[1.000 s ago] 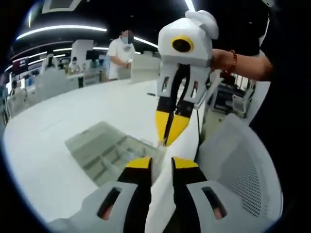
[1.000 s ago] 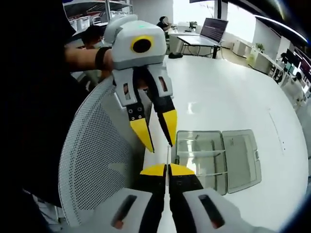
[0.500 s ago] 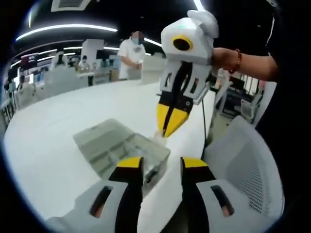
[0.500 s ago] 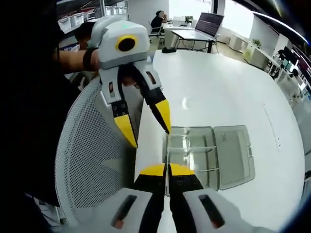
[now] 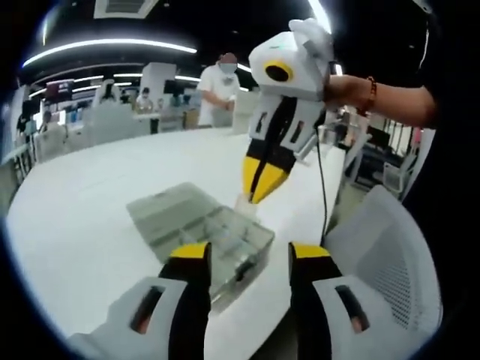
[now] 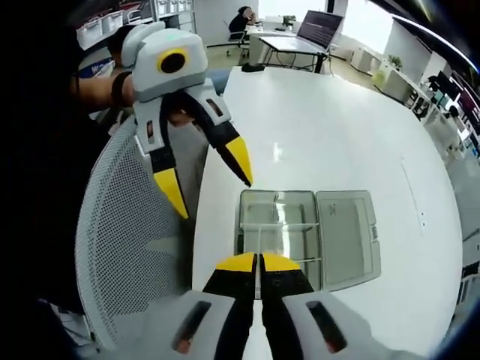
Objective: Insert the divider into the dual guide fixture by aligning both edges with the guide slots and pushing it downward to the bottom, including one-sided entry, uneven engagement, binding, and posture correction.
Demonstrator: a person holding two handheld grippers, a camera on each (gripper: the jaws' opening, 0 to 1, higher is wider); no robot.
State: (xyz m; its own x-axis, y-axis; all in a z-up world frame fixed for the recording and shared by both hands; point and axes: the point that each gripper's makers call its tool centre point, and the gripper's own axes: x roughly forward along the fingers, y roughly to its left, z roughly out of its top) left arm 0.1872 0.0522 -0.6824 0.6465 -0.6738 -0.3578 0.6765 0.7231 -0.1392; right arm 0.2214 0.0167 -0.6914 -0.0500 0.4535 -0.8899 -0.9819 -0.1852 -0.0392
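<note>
We held two tongs over the near edge of the white surface (image 6: 337,142), beside a mesh chair (image 6: 124,247).

Our right tongs (image 5: 259,196) were clenched. In the left gripper view a thin, pale, translucent piece seemed to hang from their tips, probably the divider (image 5: 245,206), though it was too faint to be sure. In the right gripper view those tongs (image 6: 258,262) pointed down at the clear box (image 6: 300,232), which lay open on the surface with its lid (image 6: 346,236) folded out to the far side.

Our left tongs (image 6: 210,176) were released, jaws spread wide and gripping nothing, and stood off the near edge of the box, over the gap between surface and chair. In their own view (image 5: 247,259) the box (image 5: 199,225) lay ahead, just beyond the tips.

The box's inner partitions looked like the guide fixture. From the box, the right tongs were directly above and nearer; the left were off to the side. We judged the piece not yet seated, and whether its edges were lined up with the slots could not be told.
</note>
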